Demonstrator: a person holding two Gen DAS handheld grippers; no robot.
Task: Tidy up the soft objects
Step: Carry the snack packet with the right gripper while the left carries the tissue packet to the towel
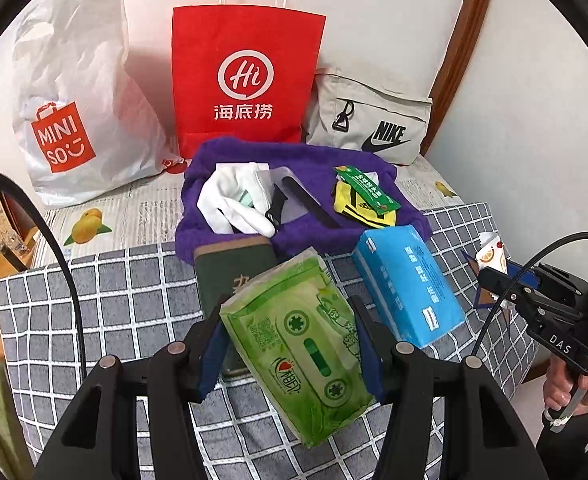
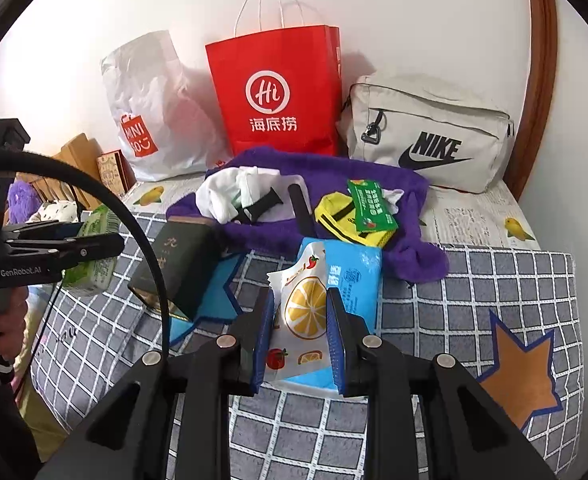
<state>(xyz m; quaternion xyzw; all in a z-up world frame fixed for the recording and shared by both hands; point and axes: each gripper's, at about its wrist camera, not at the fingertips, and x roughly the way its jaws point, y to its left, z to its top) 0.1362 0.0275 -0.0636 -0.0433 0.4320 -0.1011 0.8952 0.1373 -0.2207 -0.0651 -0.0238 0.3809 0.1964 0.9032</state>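
White wall rose behind a grid-checked grey bedcover [image 1: 114, 300]. Left of the glossy red paper bag [image 1: 246, 80] slumped a crinkled white plastic bag [image 1: 78, 92]. Below the red bag, the left gripper [image 1: 292, 344] angled downward, its blue pads clamped on a soft green tissue pack [image 1: 297, 344] held above the cover. Right of it lay a blue tissue pack [image 1: 405, 280]. Lower right of the red bag, the right gripper [image 2: 299, 332] tilted down, pinching a flat lemon-printed sachet [image 2: 301, 312].
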